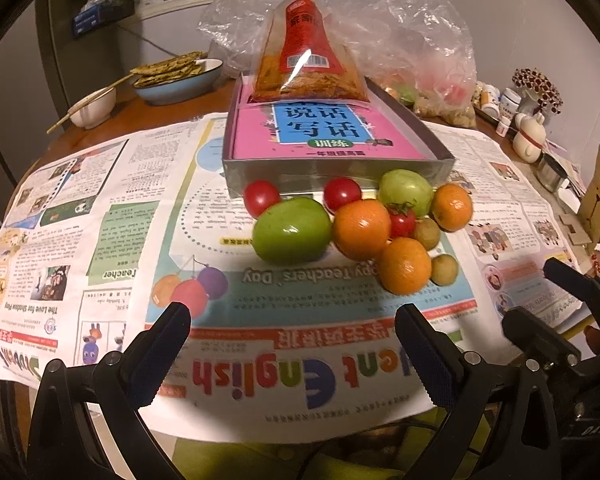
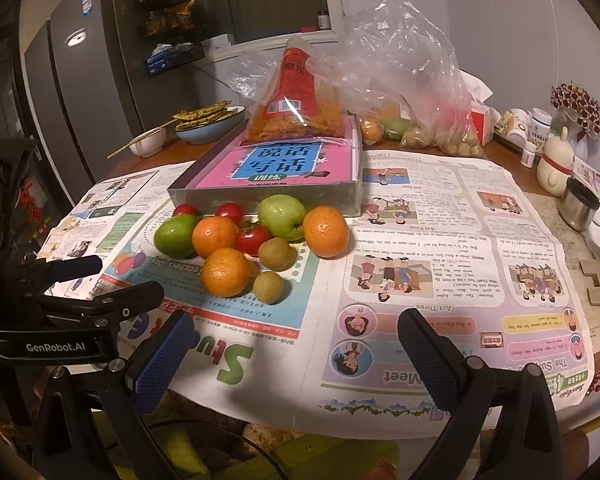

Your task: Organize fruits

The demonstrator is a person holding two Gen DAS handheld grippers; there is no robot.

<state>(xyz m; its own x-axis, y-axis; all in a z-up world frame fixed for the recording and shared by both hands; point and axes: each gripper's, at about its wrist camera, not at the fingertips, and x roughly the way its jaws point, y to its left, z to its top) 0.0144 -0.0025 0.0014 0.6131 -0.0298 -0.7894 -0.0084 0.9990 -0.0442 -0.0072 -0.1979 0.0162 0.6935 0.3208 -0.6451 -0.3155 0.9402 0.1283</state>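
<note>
A pile of fruit lies on the newspaper in front of a grey box (image 1: pixel 340 176) (image 2: pixel 268 196). It holds two green apples (image 1: pixel 291 230) (image 1: pixel 405 191), three oranges (image 1: pixel 361 229) (image 1: pixel 404 266) (image 1: pixel 452 207), red tomatoes (image 1: pixel 261 197) and two small brown-green fruits (image 1: pixel 444 269). The right wrist view shows the same pile, with an orange (image 2: pixel 225 272) nearest. My left gripper (image 1: pixel 292 344) stands open before the pile, empty. My right gripper (image 2: pixel 296 348) is open too, over bare newspaper right of the fruit.
The grey box carries a pink book (image 1: pixel 320 136) and a snack bag (image 1: pixel 306 56). Behind it lies a clear plastic bag (image 2: pixel 412 96) with more fruit. A blue bowl (image 1: pixel 180 84) and a white bowl (image 1: pixel 94 108) sit far left; bottles and a steel cup (image 2: pixel 578 204) far right.
</note>
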